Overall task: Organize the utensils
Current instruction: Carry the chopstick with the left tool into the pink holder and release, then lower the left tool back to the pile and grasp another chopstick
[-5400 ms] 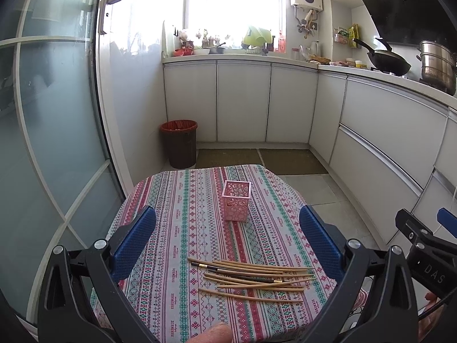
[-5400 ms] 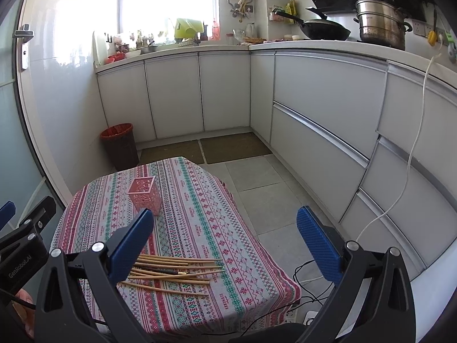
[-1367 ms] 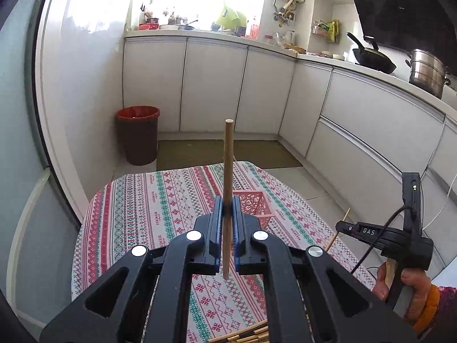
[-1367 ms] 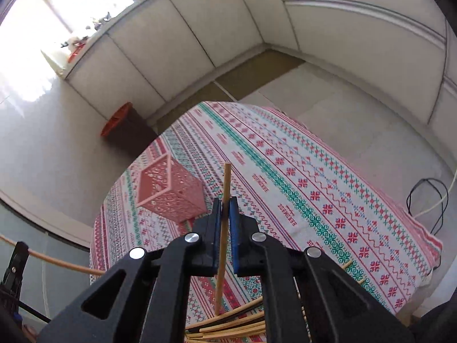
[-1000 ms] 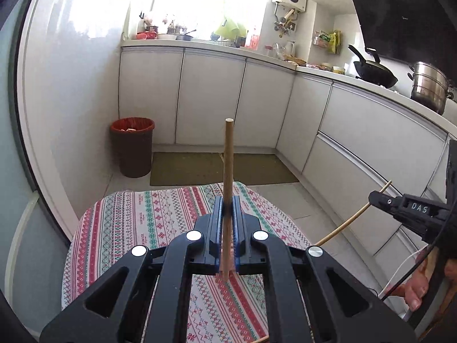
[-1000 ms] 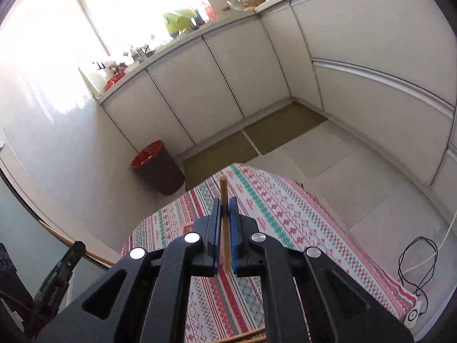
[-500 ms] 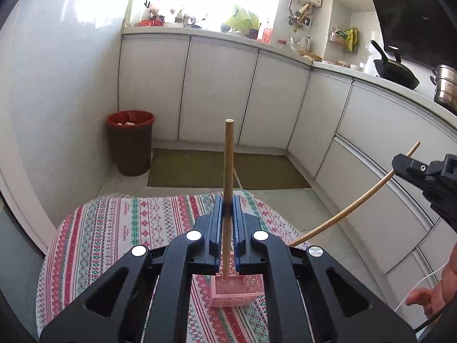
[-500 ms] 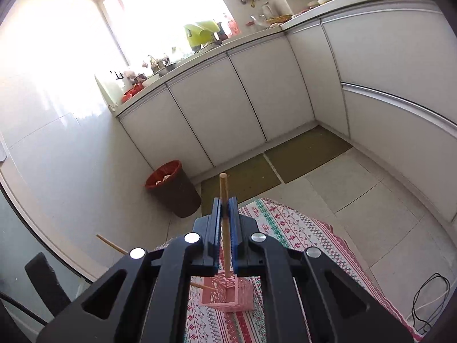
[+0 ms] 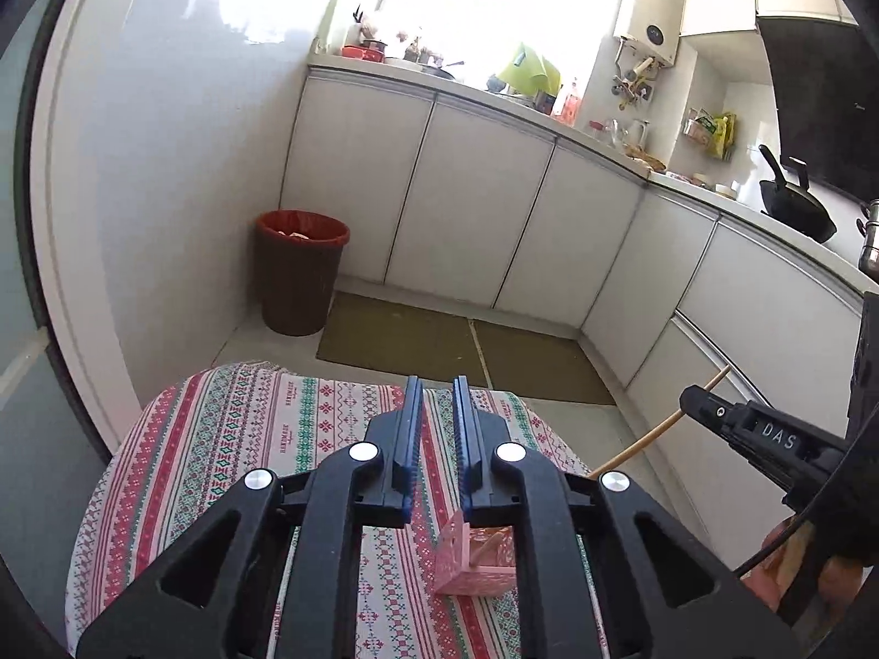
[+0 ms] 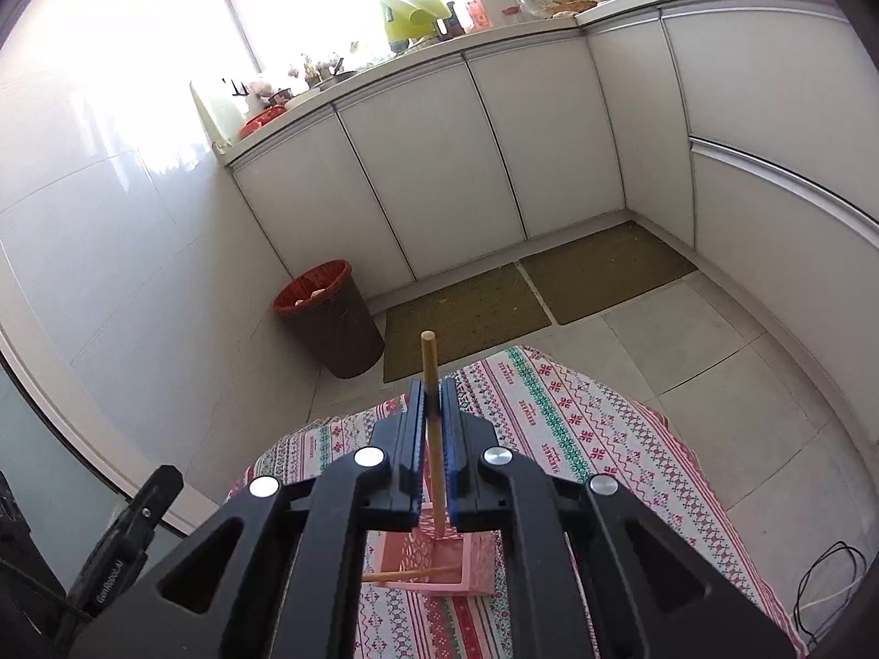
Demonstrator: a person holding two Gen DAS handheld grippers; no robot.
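Note:
My left gripper (image 9: 437, 384) hangs over the pink lattice holder (image 9: 472, 565). Its jaws are opening, with a narrow gap and nothing between them. One wooden chopstick (image 10: 412, 574) lies slanted inside the holder (image 10: 439, 565). My right gripper (image 10: 432, 384) holds a second chopstick (image 10: 430, 362) upright, its lower end down in the holder; the jaws are starting to open but the pads still touch it. In the left wrist view the right gripper (image 9: 689, 398) comes in from the right, its chopstick (image 9: 659, 428) sloping down toward the holder. The left gripper's finger (image 10: 165, 480) shows at lower left.
The holder stands on a table with a striped patterned cloth (image 9: 247, 439). A red-lined bin (image 9: 299, 269) stands on the floor beyond the table, beside white cabinets (image 9: 467, 208) and two floor mats. A black cable (image 10: 829, 587) lies on the floor at the right. A hand (image 9: 791, 560) holds the right gripper.
Both grippers moved forward over the holder. The left jaws parted and their chopstick dropped into the holder. The right chopstick's lower end went down into the holder.

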